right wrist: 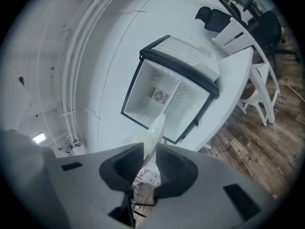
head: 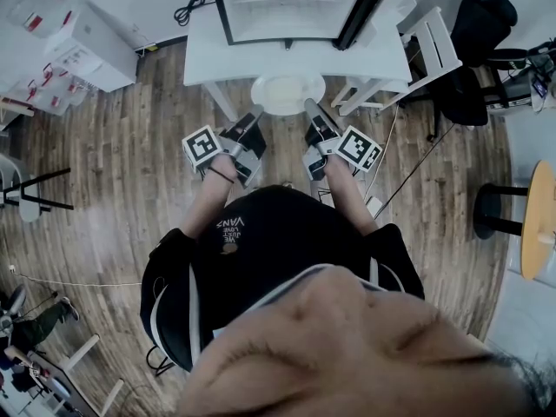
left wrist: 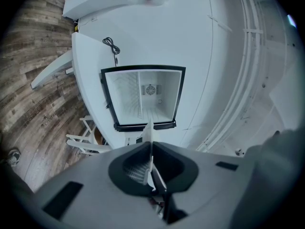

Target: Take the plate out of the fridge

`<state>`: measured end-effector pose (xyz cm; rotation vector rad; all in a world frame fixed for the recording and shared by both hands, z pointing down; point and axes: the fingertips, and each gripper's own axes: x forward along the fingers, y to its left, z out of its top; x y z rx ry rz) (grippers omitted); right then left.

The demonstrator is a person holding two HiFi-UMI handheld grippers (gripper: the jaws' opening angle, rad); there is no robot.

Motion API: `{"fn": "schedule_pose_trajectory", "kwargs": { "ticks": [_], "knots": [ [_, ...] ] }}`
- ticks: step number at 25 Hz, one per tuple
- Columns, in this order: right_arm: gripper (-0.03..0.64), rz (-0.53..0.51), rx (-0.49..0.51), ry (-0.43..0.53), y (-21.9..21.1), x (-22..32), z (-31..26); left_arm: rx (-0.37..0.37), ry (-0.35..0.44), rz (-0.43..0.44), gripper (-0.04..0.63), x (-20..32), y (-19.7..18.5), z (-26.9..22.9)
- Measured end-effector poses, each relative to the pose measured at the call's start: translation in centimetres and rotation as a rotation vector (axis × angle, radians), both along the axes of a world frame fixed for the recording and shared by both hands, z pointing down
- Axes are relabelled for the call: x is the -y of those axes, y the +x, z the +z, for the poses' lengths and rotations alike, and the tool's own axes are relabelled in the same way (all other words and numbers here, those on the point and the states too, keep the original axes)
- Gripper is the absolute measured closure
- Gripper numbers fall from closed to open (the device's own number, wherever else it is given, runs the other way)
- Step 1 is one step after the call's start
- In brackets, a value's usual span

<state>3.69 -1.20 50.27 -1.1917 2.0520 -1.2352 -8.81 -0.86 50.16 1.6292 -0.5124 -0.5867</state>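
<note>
A white plate [head: 287, 92] hangs level in front of the open mini fridge [head: 287, 7], just off the edge of the white table [head: 204, 59]. My left gripper [head: 257, 115] is shut on the plate's left rim and my right gripper [head: 309, 107] on its right rim. In the left gripper view the plate [left wrist: 150, 135] shows edge-on, pinched between the jaws of the left gripper [left wrist: 151, 149], with the fridge [left wrist: 143, 97] ahead and nothing seen on its shelves. In the right gripper view the plate's rim [right wrist: 155, 132] sits clamped in the right gripper [right wrist: 148, 151]; the fridge [right wrist: 164, 97] stands beyond.
The fridge door [head: 365, 7] hangs open to the right. White chairs [head: 430, 50] and a black office chair [head: 482, 33] stand at the right, a round wooden table [head: 539, 224] further right. White boxes [head: 87, 50] sit at the left. A black cable [head: 187, 9] lies on the table.
</note>
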Motion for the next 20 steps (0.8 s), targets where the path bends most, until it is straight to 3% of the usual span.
{"fn": "schedule_pose_trajectory", "kwargs": {
  "ticks": [20],
  "knots": [
    [0.532, 0.004, -0.010, 0.001, 0.21, -0.27, -0.37, 0.003, 0.001, 0.013, 0.566, -0.07, 0.22, -0.35]
  ]
}}
